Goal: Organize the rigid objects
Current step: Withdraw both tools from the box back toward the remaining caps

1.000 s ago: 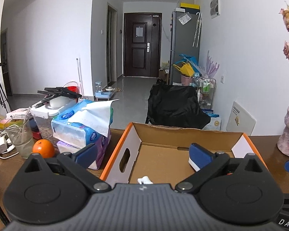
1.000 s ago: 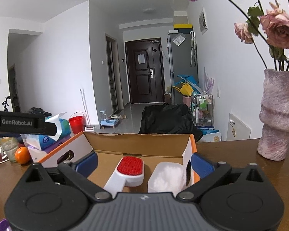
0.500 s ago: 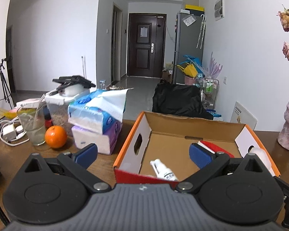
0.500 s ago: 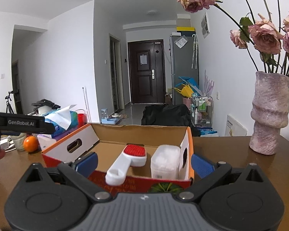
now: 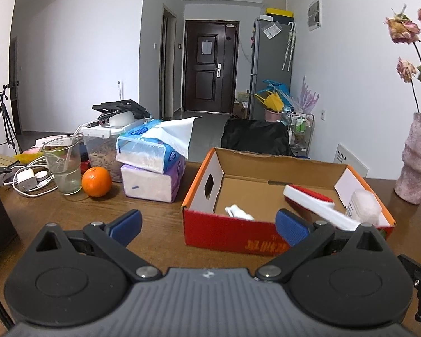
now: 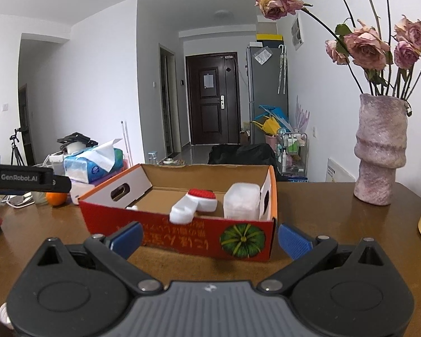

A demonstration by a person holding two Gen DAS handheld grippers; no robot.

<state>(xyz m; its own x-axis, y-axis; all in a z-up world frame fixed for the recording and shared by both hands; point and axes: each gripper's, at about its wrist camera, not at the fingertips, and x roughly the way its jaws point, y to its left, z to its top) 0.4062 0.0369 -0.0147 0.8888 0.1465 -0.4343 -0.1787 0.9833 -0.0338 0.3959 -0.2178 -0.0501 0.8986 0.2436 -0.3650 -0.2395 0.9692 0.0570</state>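
Right wrist view: red-and-orange open cardboard box (image 6: 182, 233) on brown wooden tabletop (image 6: 322, 219), holding red-and-white plastic brush (image 6: 195, 203) and translucent white container (image 6: 242, 200); right claw (image 6: 209, 236) and left claw (image 5: 207, 223) both held wide, empty; stowing judged complete, further item to be sought.

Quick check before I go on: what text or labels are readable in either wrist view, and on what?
"GenRobot.AI": on the left gripper's black body, right wrist view.
Gold characters on the cardboard box's red front wall: upside down, not legible.
Blue print on the tissue packs: too blurred.
Notes on the door and fridge: too small.
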